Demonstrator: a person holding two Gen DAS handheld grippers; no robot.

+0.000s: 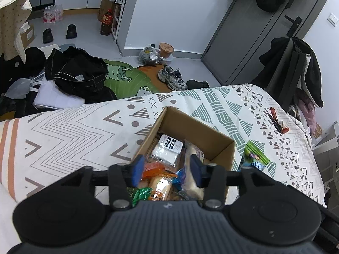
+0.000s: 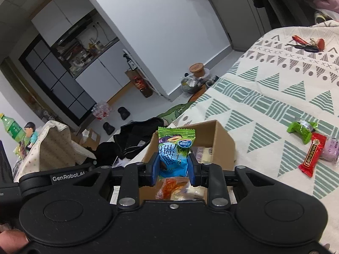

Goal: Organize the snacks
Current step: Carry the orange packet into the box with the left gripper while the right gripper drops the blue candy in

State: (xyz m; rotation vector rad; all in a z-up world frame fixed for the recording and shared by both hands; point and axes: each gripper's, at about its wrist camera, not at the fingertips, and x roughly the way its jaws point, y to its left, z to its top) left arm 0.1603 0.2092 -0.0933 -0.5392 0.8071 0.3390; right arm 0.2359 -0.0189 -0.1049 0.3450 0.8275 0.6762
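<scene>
A brown cardboard box (image 1: 220, 148) sits open on the bed, full of snacks. A green and blue snack bag (image 2: 174, 154) stands upright above it.

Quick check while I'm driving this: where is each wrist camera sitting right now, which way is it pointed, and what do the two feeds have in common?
Left wrist: sits behind the left gripper, open and empty, looking down into the cardboard box of snacks on the bed, floor and door beyond.
Right wrist: sits behind the right gripper, shut on a green-and-blue snack packet at the box, facing the kitchen; a bit of the person's hand shows bottom left.
Shared: the box, the patterned bedspread, the keys, and that packet.
</scene>
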